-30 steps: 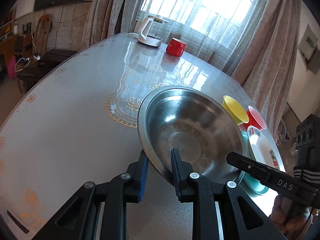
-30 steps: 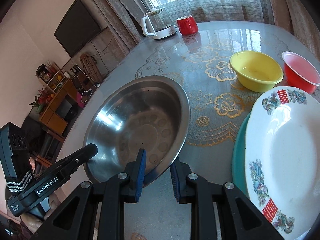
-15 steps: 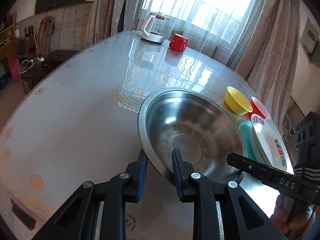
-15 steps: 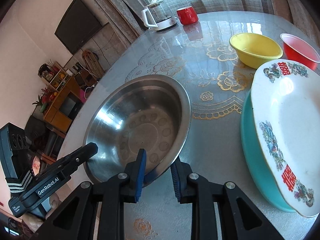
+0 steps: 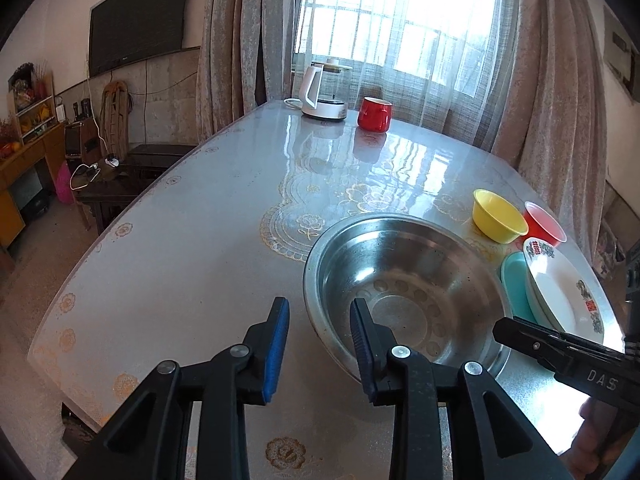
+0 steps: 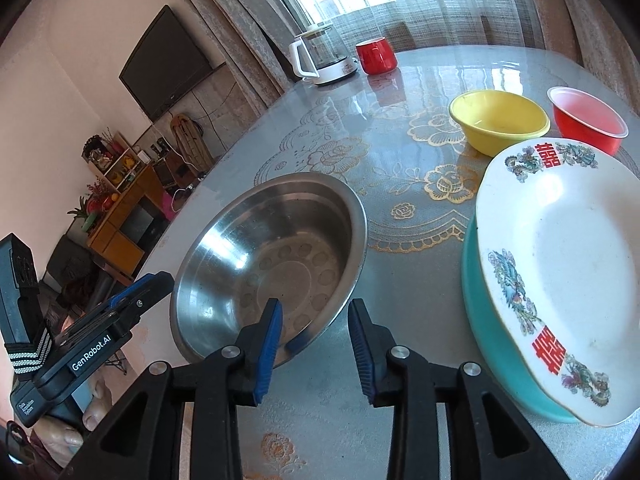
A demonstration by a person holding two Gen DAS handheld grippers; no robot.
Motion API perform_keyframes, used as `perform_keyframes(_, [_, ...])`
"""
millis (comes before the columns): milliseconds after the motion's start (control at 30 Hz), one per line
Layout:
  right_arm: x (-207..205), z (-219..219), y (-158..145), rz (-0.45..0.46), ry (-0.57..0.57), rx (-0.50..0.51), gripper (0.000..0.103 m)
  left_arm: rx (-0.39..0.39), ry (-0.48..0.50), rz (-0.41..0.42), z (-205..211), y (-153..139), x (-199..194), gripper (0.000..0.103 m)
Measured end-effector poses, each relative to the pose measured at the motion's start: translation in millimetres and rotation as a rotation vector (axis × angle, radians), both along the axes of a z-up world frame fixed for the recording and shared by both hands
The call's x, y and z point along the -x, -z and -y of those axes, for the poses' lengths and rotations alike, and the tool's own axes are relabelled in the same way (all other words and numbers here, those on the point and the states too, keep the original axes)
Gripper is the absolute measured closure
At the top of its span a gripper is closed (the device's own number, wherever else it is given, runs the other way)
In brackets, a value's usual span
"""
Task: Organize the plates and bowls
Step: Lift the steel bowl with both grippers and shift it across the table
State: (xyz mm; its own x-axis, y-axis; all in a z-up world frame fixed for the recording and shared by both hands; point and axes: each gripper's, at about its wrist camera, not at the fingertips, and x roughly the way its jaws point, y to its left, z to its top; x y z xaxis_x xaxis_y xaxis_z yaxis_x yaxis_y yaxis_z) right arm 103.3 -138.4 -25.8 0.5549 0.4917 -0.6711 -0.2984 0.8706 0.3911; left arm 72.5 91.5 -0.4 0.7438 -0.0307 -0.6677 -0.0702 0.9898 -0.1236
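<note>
We stand over a glass-topped table with a hand-held gripper in each hand, both with jaws spread and neither clamping anything. The steel basin sits on the table between them: its near rim runs through the gap of the left hand-held gripper, whose right finger reaches over the rim into the basin while the left finger hangs outside it. From the other side, the right hand-held gripper straddles the basin's nearest edge in the same way, its left finger over the metal and its right finger over bare table. To the basin's right, well clear of it, a white plate with red characters lies in a teal dish; beyond them stand a yellow bowl and a red bowl, close together, whether touching we cannot tell. A kettle and a red mug stay at the far end by the window. We judge that the basin is set down and the stack to the right comes next: it lies nearer the right hand-held gripper, off to that gripper's right, so the turn must be rightward before any grip on a rim.
</note>
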Motion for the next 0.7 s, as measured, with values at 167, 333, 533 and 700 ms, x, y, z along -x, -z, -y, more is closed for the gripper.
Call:
perform_keyframes(167, [4, 8, 0, 0.005, 0.014, -0.013, 0.068, -0.007, 0.009, 0.005, 6, -2, 2, 0.071])
perform_keyframes(333, [11, 14, -8, 0.034, 0.012, -0.04, 0.065, -0.023, 0.028, 0.002, 16, -2, 4, 0.071])
perform_keyframes(533, [15, 21, -12, 0.055, 0.022, -0.053, 0.065, -0.029, 0.056, -0.005, 28, -1, 3, 0.071])
perform_keyframes(700, [17, 27, -12, 0.062, 0.032, -0.066, 0.065, -0.047, 0.082, -0.004, 39, -2, 2, 0.071])
